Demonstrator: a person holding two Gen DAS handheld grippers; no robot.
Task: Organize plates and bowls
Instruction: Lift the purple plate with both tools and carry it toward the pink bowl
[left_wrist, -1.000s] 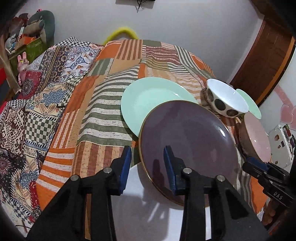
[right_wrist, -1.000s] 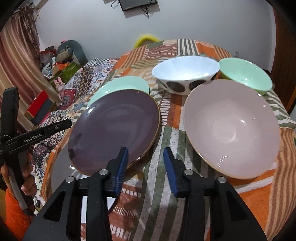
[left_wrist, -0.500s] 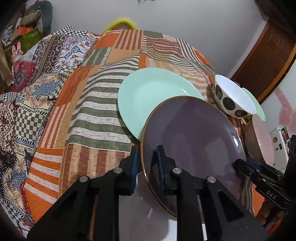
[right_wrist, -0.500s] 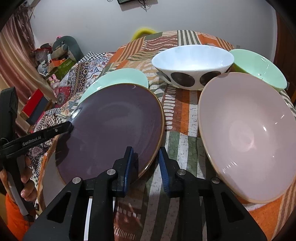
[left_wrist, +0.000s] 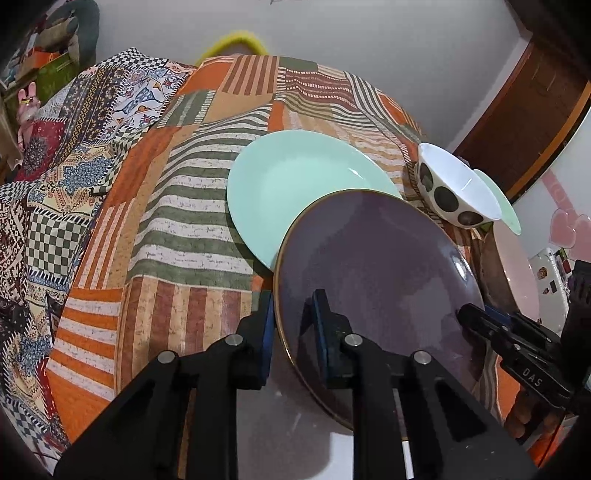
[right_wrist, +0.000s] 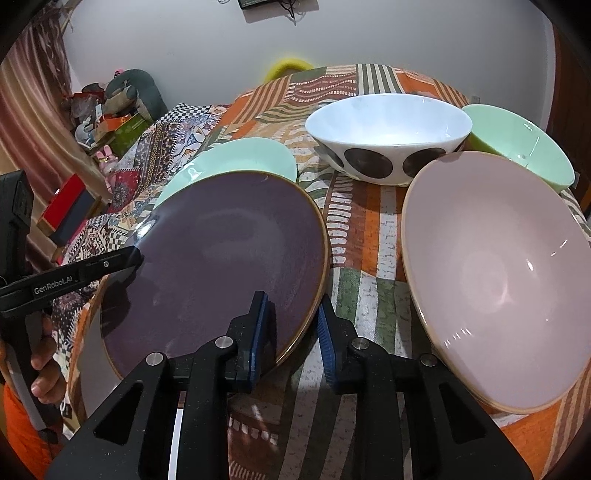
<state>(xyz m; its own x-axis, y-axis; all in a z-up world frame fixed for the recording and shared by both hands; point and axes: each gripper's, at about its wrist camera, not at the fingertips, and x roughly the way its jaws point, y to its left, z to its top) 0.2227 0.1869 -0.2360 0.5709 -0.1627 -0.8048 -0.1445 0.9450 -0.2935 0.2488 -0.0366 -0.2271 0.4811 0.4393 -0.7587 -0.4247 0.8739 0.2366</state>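
Both tools, earlier open, now narrowed astride purple plate (left_wrist: 376, 273) rim.

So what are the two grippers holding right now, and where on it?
Both are on the purple plate, at its gold rim: the left gripper straddles the near left edge, the right gripper the near right edge, one finger over, one under.

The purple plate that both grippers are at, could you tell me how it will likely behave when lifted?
The purple plate looks rigid, so it should lift without flexing. Its glossy glaze may slip in the jaws. Held only at opposite rims by the left gripper and right gripper, it could tilt, and probably chips if dropped.
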